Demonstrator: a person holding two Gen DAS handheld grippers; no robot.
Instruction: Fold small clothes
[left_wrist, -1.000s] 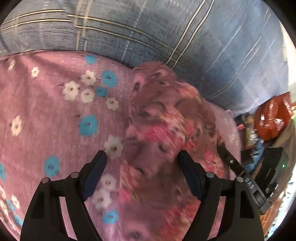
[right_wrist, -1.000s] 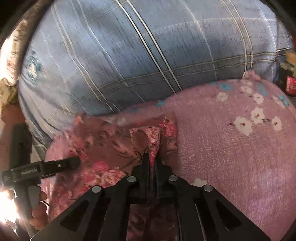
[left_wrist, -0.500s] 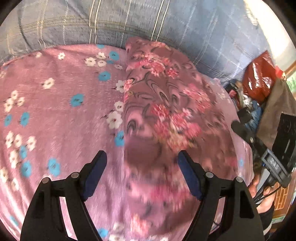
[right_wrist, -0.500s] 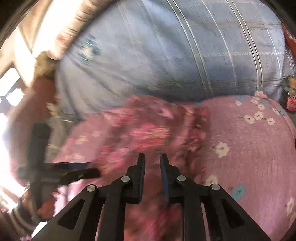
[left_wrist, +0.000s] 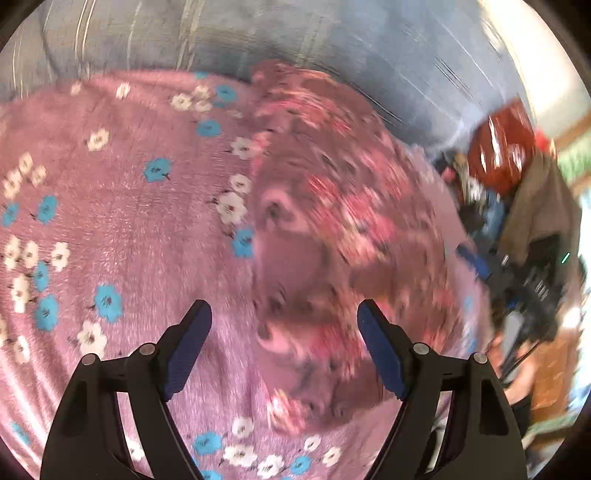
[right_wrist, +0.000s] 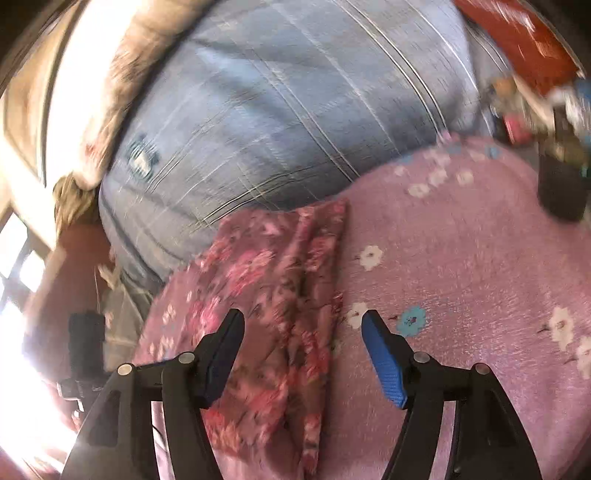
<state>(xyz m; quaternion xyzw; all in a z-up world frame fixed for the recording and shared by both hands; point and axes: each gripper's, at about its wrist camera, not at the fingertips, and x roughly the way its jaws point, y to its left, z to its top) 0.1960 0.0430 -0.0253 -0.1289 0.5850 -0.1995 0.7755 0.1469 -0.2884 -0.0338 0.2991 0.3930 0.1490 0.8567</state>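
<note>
From the left wrist, the left gripper (left_wrist: 284, 317) stood wide apart with nothing between its blue pads, hanging over the pink flowered blanket (left_wrist: 122, 229) that covered the bed. The small floral garment (left_wrist: 332, 236) lay flat on that blanket, ahead of the gripper and a little to the right, its far end reaching the blue plaid bedding (left_wrist: 332, 48) bunched along the blanket's far edge. Much of the cloth was smeared by motion blur. Off the blanket's right edge sat a clutter of things: a red bag (left_wrist: 506, 147), a brown cloth (left_wrist: 543, 218), and the right gripper (left_wrist: 480, 266), dark and blurred, low beside the blanket.

From the right wrist, the right gripper (right_wrist: 301, 325) had its jaws opening, empty; the garment (right_wrist: 273, 280) lay on the blanket (right_wrist: 461, 258) below and ahead of them, not pinched. Its far corner touched the plaid bedding (right_wrist: 288, 103). A dark bottle-like thing (right_wrist: 561, 184) stood at the blanket's far right edge. Left of the blanket, glare from a window washed out the view, and the other handheld device (right_wrist: 86, 343) showed only as a dark shape.
</note>
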